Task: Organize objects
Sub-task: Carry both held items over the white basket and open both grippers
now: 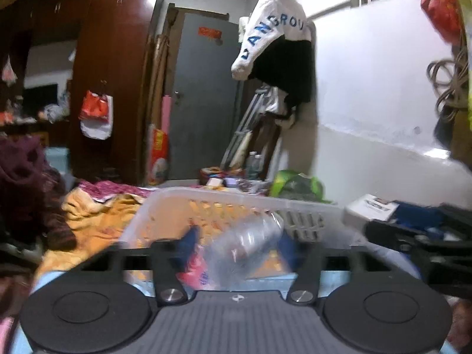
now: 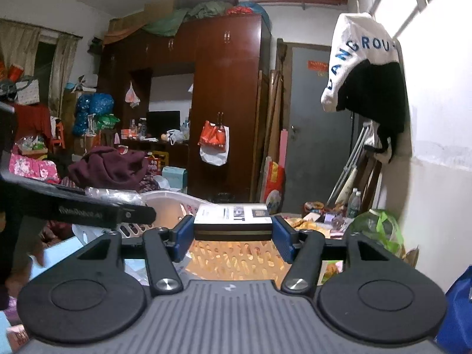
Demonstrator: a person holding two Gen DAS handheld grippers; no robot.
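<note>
1. My right gripper (image 2: 233, 236) is clamping a flat box (image 2: 233, 221) between its blue pads (image 2: 180, 237), holding it level above the basket (image 2: 236, 258).
2. My left gripper (image 1: 239, 250) is standing wide, its pads touching nothing.
3. A clear bottle (image 1: 244, 247) is lying tilted between those open jaws, inside the white basket (image 1: 224, 197).
4. The basket is sitting on an orange blanket (image 1: 94, 221).

the right gripper (image 2: 233, 237) is held near level, its blue pads (image 2: 180, 237) clamped. the left gripper (image 1: 236, 247) has its jaws spread wide.
</note>
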